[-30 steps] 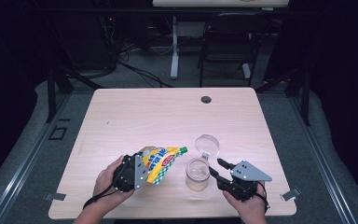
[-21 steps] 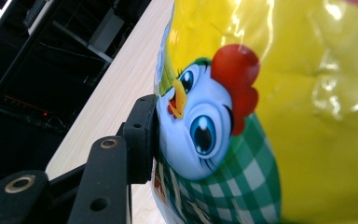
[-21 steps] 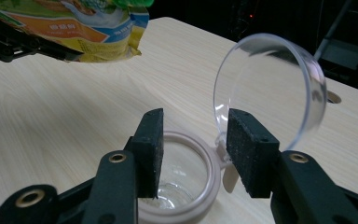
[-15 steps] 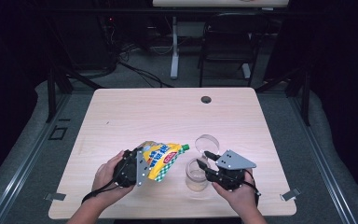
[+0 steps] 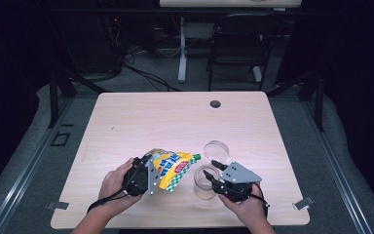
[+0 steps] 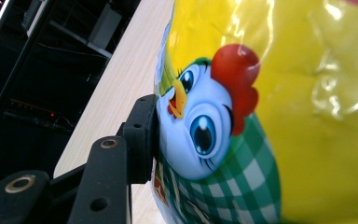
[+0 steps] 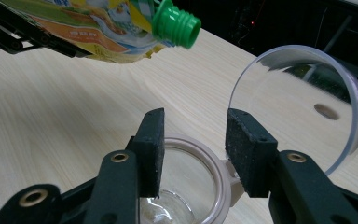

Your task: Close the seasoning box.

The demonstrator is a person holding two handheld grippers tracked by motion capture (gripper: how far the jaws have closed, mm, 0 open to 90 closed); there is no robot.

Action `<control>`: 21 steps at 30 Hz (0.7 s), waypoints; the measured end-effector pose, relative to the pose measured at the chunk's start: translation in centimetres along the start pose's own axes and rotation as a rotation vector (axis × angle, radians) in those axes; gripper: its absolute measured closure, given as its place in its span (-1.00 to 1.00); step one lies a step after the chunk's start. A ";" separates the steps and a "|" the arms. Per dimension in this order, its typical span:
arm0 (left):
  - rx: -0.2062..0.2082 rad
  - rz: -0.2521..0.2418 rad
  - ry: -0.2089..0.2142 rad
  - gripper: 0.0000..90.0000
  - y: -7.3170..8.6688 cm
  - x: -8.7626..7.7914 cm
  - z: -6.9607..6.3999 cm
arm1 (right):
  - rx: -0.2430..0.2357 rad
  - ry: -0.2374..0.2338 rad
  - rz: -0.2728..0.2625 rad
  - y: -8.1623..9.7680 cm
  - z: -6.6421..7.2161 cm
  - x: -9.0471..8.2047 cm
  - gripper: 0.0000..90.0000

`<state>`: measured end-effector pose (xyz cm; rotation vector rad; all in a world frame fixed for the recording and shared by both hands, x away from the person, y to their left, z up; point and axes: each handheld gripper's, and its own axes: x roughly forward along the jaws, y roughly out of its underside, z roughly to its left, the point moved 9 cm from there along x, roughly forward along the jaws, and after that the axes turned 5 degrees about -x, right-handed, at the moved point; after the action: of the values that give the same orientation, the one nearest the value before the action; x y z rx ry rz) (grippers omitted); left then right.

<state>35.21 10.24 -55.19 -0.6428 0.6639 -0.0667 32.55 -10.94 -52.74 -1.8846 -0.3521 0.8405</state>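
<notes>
Near the table's [image 5: 126, 122] front edge: left gripper [image 5: 143, 175] clamps yellow pouch [image 5: 173, 168], held tilted so its green spout [image 7: 176, 24] aims over the open jar [image 5: 204, 183]. Right gripper [image 5: 215, 173], jaws just opening wider, straddles the rim without pressing, likely to steady it. Hinged lid [image 5: 216, 150] flipped back clear

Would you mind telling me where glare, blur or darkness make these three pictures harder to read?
High view: the table is evenly lit, the surroundings nearly black, and the picture is soft. Left gripper view: the pouch sits so close that it is slightly blurred, with white glare streaks across its yellow film. Right gripper view: the jar rim and green spout are sharp; the clear lid carries faint reflections.
</notes>
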 end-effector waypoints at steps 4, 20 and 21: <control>0.023 0.012 0.000 0.22 -0.1 0.1 -0.3 | -0.013 -0.001 0.001 0.0 0.2 0.0 0.25; 0.082 0.030 -0.001 0.22 -0.7 0.2 -0.8 | -0.056 0.016 0.008 0.2 0.6 -0.2 0.20; 0.090 0.035 -0.001 0.22 -0.7 0.2 -0.8 | -0.062 0.017 0.007 0.2 0.6 -0.2 0.19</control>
<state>35.03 9.25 -55.39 -0.5440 0.6669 -0.0635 31.91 -10.73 -52.97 -1.9501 -0.3642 0.8262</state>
